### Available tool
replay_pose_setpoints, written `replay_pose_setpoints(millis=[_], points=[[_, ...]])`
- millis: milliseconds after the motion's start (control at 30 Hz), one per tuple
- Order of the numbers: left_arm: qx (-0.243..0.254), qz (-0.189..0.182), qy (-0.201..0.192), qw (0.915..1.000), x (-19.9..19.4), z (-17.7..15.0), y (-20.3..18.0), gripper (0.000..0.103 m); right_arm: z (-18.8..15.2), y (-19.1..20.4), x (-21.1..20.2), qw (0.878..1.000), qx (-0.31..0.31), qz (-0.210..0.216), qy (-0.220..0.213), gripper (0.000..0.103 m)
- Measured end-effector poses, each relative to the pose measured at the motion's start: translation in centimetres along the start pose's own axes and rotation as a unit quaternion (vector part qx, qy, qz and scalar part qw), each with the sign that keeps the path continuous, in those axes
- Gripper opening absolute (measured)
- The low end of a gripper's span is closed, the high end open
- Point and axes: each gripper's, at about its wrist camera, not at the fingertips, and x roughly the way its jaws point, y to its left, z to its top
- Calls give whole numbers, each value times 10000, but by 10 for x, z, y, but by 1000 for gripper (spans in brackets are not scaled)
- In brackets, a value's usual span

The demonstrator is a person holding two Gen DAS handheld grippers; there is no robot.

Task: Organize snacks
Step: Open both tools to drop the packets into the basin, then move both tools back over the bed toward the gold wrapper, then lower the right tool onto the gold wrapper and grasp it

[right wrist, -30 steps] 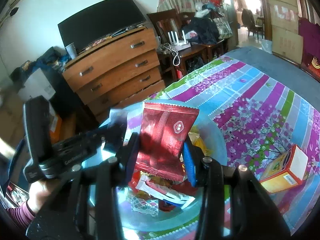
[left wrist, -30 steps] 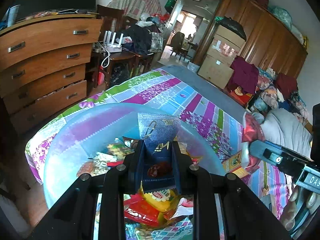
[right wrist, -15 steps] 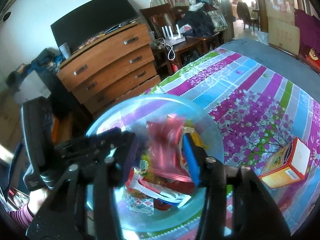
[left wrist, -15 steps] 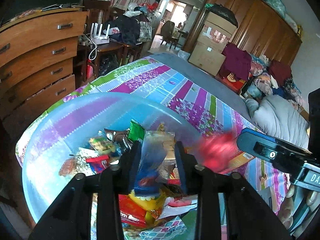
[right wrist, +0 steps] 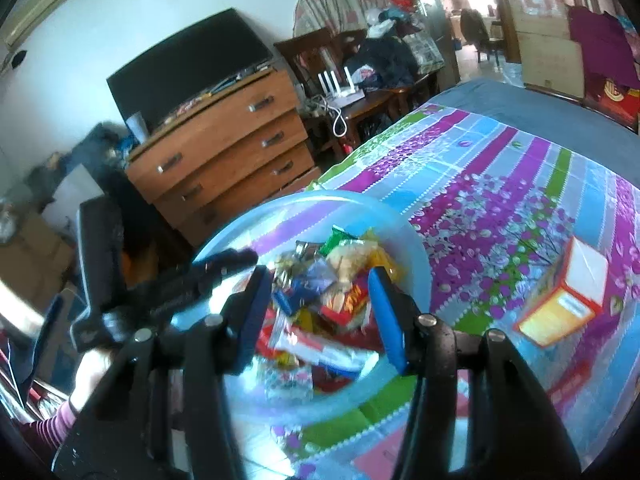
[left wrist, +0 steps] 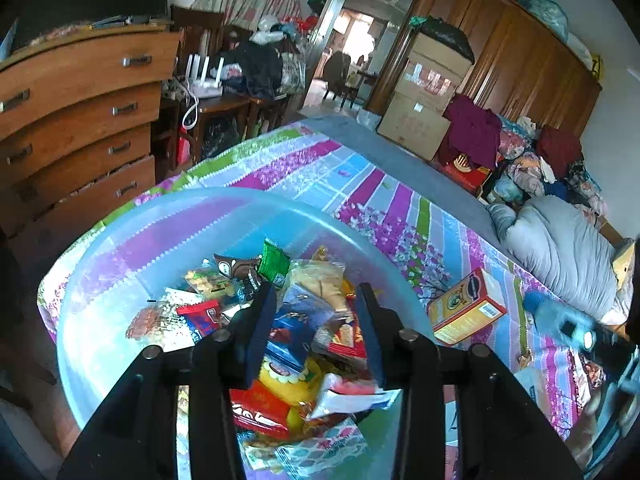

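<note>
Both packets are now lying dropped in the bowl [left wrist: 120, 264]; left gripper [left wrist: 316, 320] and right gripper [right wrist: 316, 304] are hanging spread, empty. Box [right wrist: 568, 292] on the bed is probably waiting next.

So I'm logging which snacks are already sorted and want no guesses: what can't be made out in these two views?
- Packets low in the blue basin: left wrist view, hidden behind the left gripper and its frame.
- Right gripper: left wrist view, motion-blurred and cut off by the edge.
- Snack labels: right wrist view, blurred, unreadable.
- Orange box: both views, print too small.
- Both grippers' jaws stand apart, empty.
</note>
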Motion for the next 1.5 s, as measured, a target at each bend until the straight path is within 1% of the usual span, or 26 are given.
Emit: replay_pose_setpoints(millis=[33, 100, 167, 233, 300, 367, 433, 533, 633, 700, 767, 833, 867, 900, 1000, 1100, 1167, 1233, 1300, 1333, 1367, 1400, 1433, 1500], points=[[18, 2, -59, 10000, -4, -2, -3, 48, -11, 0, -11, 10000, -26, -12, -56, 53], [88, -57, -210, 9997, -17, -7, -15, 55, -41, -4, -34, 9998, 39, -115, -142, 63], [253, -137, -360, 9989, -28, -17, -34, 60, -67, -15, -52, 9995, 164, -221, -154, 68], [447, -235, -388, 9980, -32, -27, -54, 61, -103, -35, -70, 9979, 414, -490, -45, 69], [644, -429, -341, 9964, -34, -37, -79, 61, -130, -55, -83, 9957, 680, -626, 71, 69], [839, -710, -272, 9936, -37, -51, -108, 61, -162, -83, -100, 9896, 913, -1086, 230, 69], [1075, -1013, -169, 9889, -38, -66, -138, 61, -186, -113, -121, 9827, 1303, -1284, 287, 70], [1434, -1319, -68, 9808, -42, -81, -177, 61, -213, -151, -159, 9703, 1656, -1754, 170, 70], [1690, -1632, 27, 9720, -44, -95, -211, 61, -233, -200, -193, 9533, 2153, -2117, 66, 70], [1774, -1751, 98, 9684, -42, -103, -229, 63, -240, -231, -206, 9430, 2420, -2286, -6, 70], [1854, -1783, 184, 9662, -35, -111, -246, 63, -239, -269, -214, 9302, 2758, -2421, -112, 71], [1869, -1799, 271, 9654, -28, -119, -259, 63, -233, -304, -216, 9227, 3013, -2393, -225, 71], [1878, -1802, 344, 9649, -23, -123, -266, 63, -226, -326, -211, 9191, 3145, -2358, -274, 70], [1895, -1805, 385, 9644, -21, -127, -271, 63, -223, -338, -206, 9169, 3210, -2351, -299, 70], [2048, -1797, 537, 9607, -10, -140, -287, 63, -207, -389, -179, 9104, 3475, -2222, -317, 70], [2181, -1802, 634, 9570, -2, -151, -299, 63, -195, -429, -151, 9000, 3676, -2324, -278, 69], [2212, -1802, 672, 9561, 3, -154, -305, 63, -189, -447, -136, 8928, 3743, -2496, -237, 69], [2212, -1806, 711, 9557, 9, -156, -309, 63, -183, -459, -124, 8882, 3772, -2612, -227, 69], [2194, -1805, 740, 9559, 15, -158, -313, 63, -181, -465, -113, 8880, 3669, -2770, -93, 69], [2206, -1809, 755, 9555, 17, -159, -314, 63, -179, -469, -104, 8878, 3536, -2946, 37, 67], [2243, -1806, 791, 9544, 21, -161, -317, 63, -178, -469, -100, 8875, 3429, -3076, 104, 63], [2292, -1778, 784, 9538, 23, -163, -318, 63, -176, -468, -98, 8875, 3273, -3238, 183, 57], [2378, -1736, 742, 9528, 24, -165, -321, 63, -175, -466, -96, 8872, 3134, -3375, 260, 53], [2507, -1715, 715, 9501, 25, -169, -326, 63, -176, -467, -98, 8918, 3054, -3324, 315, 35]])
